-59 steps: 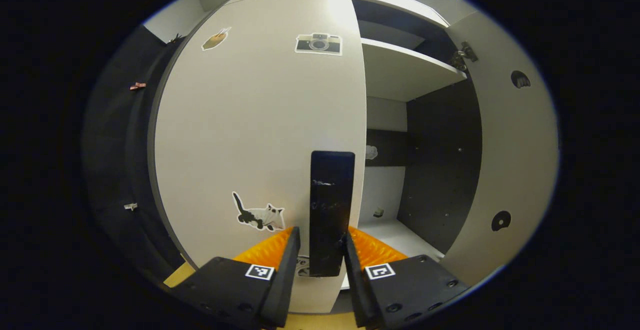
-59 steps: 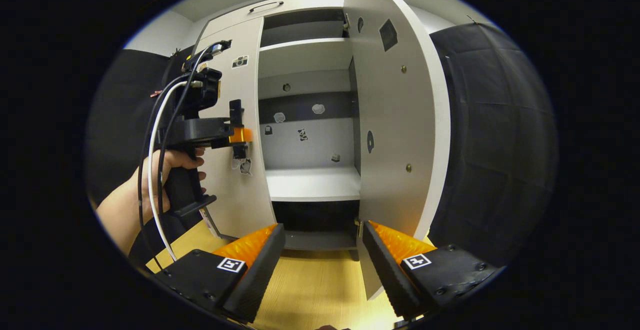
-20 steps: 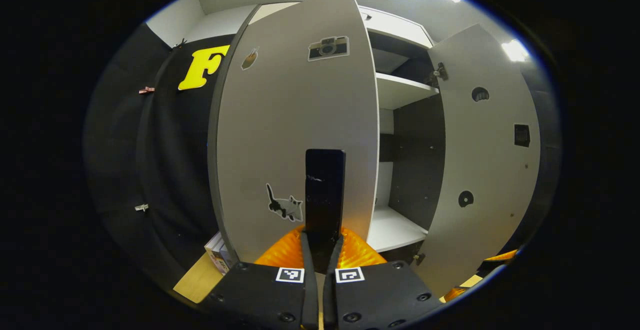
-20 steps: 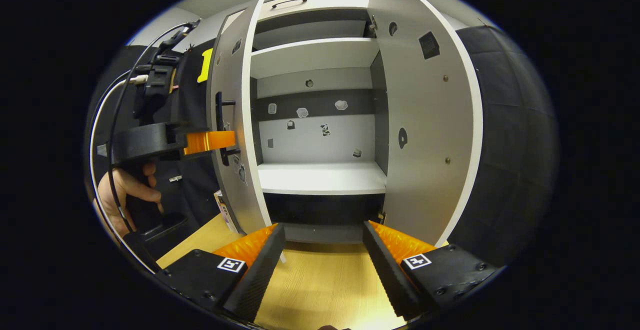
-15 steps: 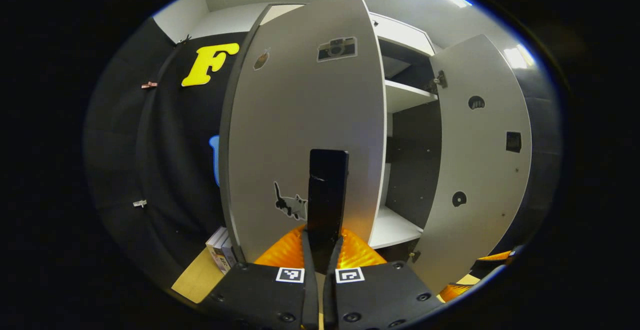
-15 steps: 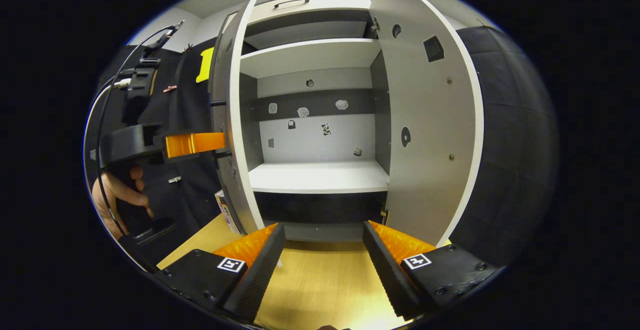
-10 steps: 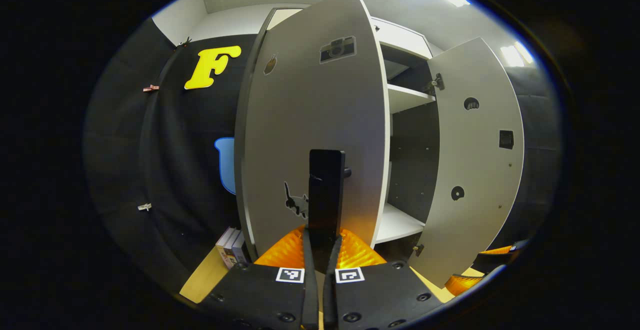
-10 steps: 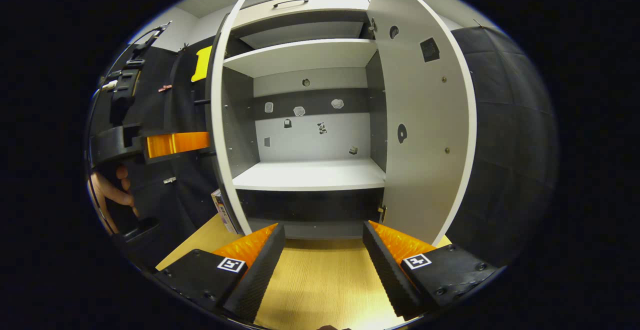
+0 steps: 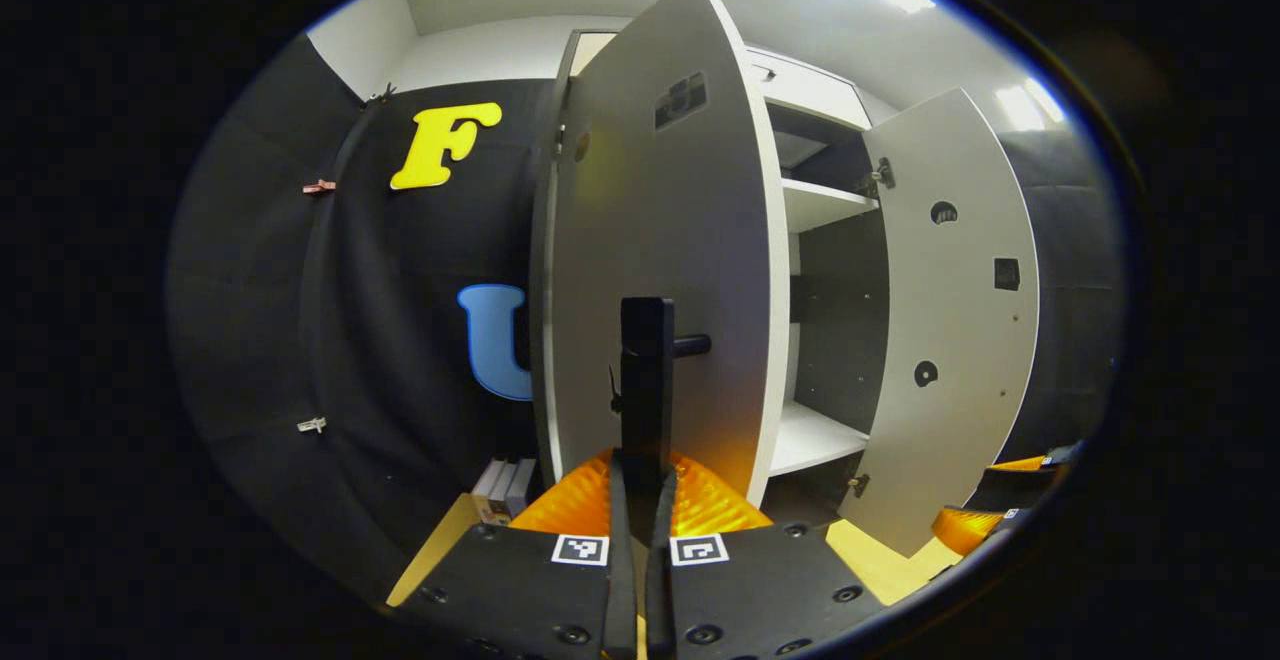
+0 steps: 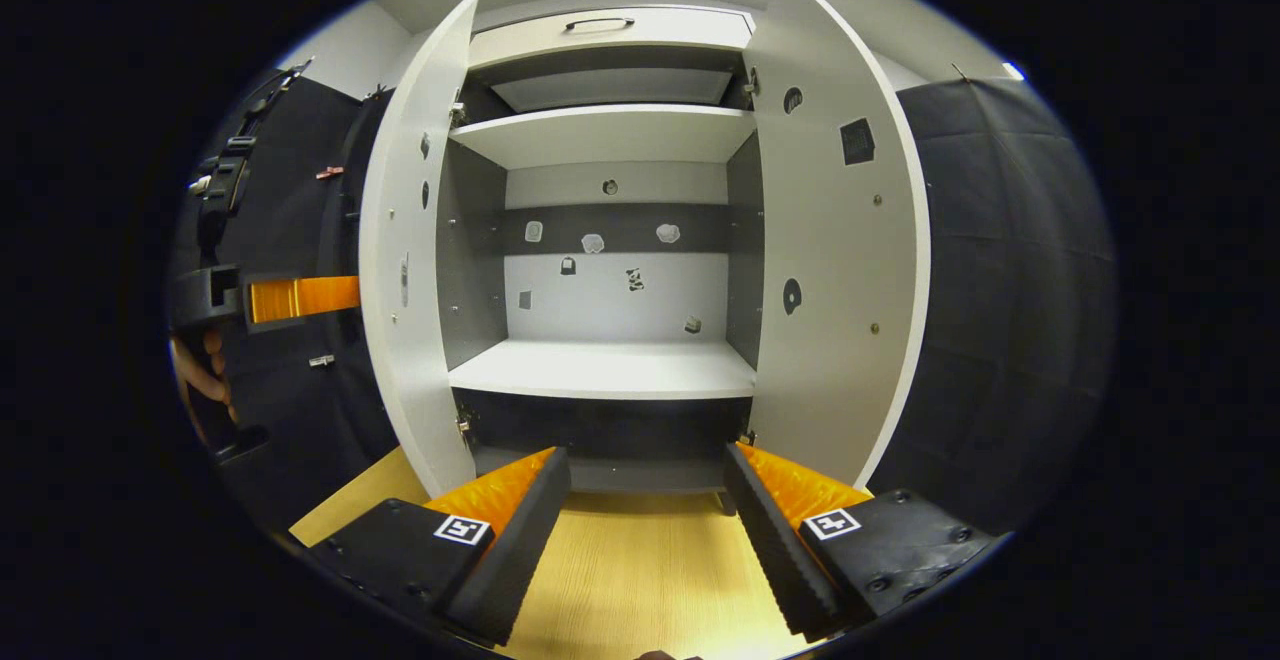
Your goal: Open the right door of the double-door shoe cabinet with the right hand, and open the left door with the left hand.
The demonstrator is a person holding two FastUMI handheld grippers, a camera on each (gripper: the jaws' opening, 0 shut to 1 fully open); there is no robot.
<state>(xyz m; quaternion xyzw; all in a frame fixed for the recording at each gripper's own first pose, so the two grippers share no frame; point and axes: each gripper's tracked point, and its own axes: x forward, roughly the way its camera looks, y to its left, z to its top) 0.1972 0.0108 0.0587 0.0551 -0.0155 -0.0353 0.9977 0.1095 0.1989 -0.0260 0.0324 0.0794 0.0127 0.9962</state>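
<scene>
Straight ahead of the left hand-held gripper, a tall black bar handle on the pale grey left door of the double-door shoe cabinet, clamped between both fingers, which sit almost together on it. Left door swung well out, seen nearly edge-on in the left gripper view, its inner face turned toward the right hand-held gripper in the right gripper view. To the right of the held handle, the pale grey right door, also swung wide, with round holes and a small dark square on its inner face. Between the two doors, white shelves and a grey back panel dotted with small stickers.

Directly beyond the right hand-held gripper, the open cabinet interior; fingers spread wide apart, touching nothing, above a light wooden floor. Far to the left of it, the left hand-held gripper reaching behind the left door, a hand on its grip. Low to the left of the left door, a few books standing against the black cloth wall.
</scene>
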